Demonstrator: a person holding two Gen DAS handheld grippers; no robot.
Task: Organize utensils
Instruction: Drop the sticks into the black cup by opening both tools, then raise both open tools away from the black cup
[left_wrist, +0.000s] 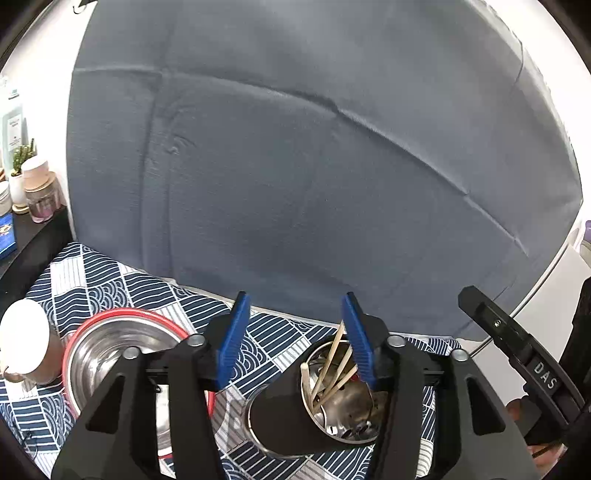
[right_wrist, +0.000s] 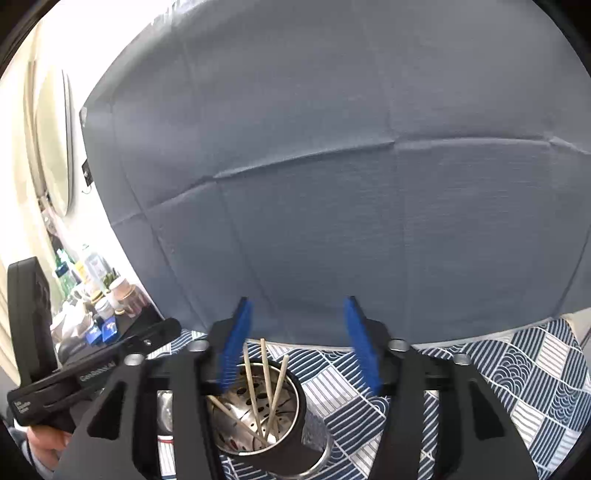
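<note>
Left gripper (left_wrist: 295, 332) and right gripper (right_wrist: 297, 341): standing apart, gripping nothing. Holder (right_wrist: 295, 402) with chopsticks (right_wrist: 255, 384) at six o'clock, seemingly lying tilted, partly hiding behind fingers.

**Steel, wood, cloth and plastic**

My left tool (left_wrist: 295, 339) and right tool (right_wrist: 299, 343) are matt black plastic, each with ribbed blue pads (left_wrist: 232, 339). The utensil holder (right_wrist: 258, 417) is shiny perforated steel inside a matt black sleeve. The chopsticks (right_wrist: 271, 391) look like pale, bare wood. The bowl (left_wrist: 110, 354) is polished steel with a glossy red rim. The tablecloth (right_wrist: 509, 373) on the surface is printed woven cloth; the backdrop (left_wrist: 314, 166) is creased grey fabric.
</note>
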